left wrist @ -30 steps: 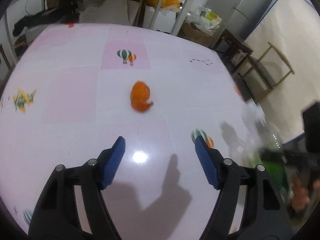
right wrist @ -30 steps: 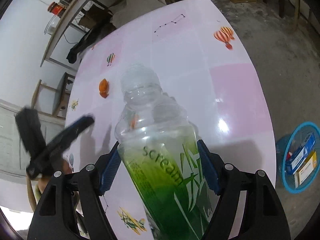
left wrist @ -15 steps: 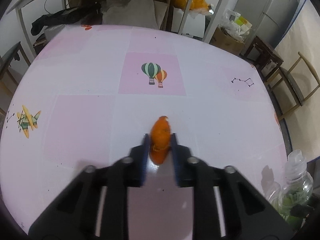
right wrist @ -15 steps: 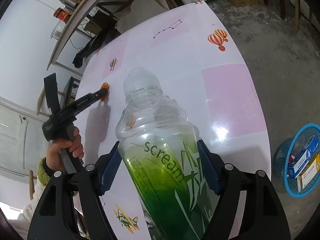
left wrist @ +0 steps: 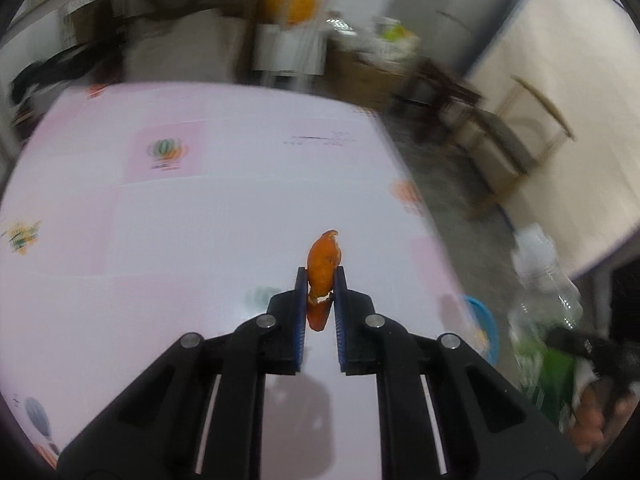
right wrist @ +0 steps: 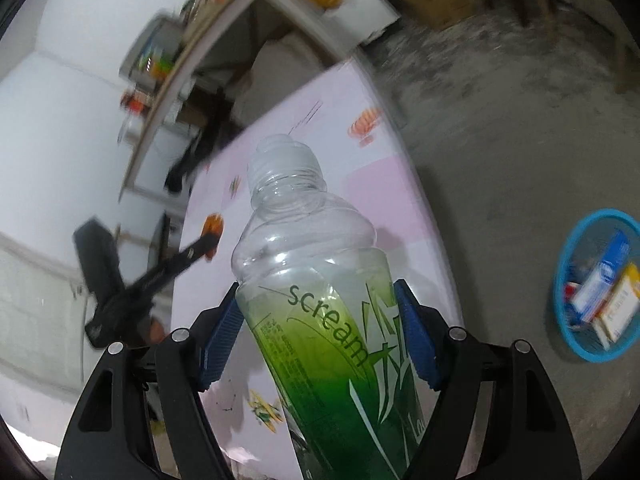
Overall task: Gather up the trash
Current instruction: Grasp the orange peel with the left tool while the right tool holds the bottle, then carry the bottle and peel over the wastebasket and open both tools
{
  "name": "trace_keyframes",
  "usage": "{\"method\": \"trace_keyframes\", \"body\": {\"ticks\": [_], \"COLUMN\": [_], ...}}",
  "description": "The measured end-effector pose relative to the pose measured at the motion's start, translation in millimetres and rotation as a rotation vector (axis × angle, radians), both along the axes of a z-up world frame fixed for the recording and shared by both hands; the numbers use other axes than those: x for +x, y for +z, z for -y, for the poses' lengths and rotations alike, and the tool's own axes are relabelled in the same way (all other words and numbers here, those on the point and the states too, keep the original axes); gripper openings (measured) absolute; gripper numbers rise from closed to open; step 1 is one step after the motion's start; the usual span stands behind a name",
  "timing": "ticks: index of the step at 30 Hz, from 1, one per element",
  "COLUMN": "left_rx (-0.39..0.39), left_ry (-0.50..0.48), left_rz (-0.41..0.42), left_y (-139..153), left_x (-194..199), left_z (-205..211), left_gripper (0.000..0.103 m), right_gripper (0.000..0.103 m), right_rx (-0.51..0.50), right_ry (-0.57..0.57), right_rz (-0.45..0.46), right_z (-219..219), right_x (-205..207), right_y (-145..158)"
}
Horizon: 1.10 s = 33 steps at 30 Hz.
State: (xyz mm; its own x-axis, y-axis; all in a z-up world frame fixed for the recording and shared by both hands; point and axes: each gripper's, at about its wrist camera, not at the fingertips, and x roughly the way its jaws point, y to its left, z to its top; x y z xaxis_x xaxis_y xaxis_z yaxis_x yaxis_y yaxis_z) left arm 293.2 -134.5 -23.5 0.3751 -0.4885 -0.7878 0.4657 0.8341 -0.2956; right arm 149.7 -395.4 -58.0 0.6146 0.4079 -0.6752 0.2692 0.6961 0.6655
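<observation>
A piece of orange peel (left wrist: 323,258) is pinched between the blue pads of my left gripper (left wrist: 321,274), whose jaws are still closing on it. It hangs above the pink table (left wrist: 200,240). The right wrist view shows the same peel (right wrist: 212,224) at the tip of that left gripper (right wrist: 210,240), off to the left. My right gripper (right wrist: 317,289) is shut on a clear plastic bottle (right wrist: 296,208) with a green label, held tilted and uncapped. That bottle (left wrist: 548,292) also appears at the right edge of the left wrist view.
A blue basket (right wrist: 568,248) holding several small boxes stands on the concrete floor just beyond the table's right edge; its rim (left wrist: 486,320) shows past the table in the left wrist view. Wooden chairs and cluttered shelves lie farther back.
The left gripper shut on the orange peel, lifted it off the table and swung right. The right gripper carried the bottle up and toward the basket side; the view is blurred by motion.
</observation>
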Motion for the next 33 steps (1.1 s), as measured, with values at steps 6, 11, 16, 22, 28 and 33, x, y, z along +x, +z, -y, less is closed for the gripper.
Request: {"method": "trace_keyframes", "body": {"ticks": [6,11,16,22,28,33], "left_rx": [-0.048,0.018,0.13,0.236,0.225,0.1], "left_ry": [-0.263,-0.436,-0.524,-0.532,-0.47,-0.425], "left_rz": [-0.016,-0.103,-0.211,-0.273,-0.279,-0.257], "left_y": [17,-14,-67,-125,-139,-100], "left_x": [-75,-125,-156,-163,-153,-149], "left_z": [107,199,282,358,378,337], "left_gripper": [0.011,0.011,0.012,0.038,0.052,0.057], "right_gripper": [0.072,0.072,0.072,0.072,0.072,0.072], "right_rx": [-0.047,0.014,0.131,0.228,0.253,0.236], "right_ry": [-0.278,-0.466,-0.539,-0.587,-0.613,-0.604], "right_rz": [0.003,-0.092,-0.172,-0.244,-0.289,-0.307], "right_z": [93,145,166,181,203,222], "right_x": [-109,-192,-230,-229,-216,-196], "right_y": [9,-37,-101,-168,-209,-222]}}
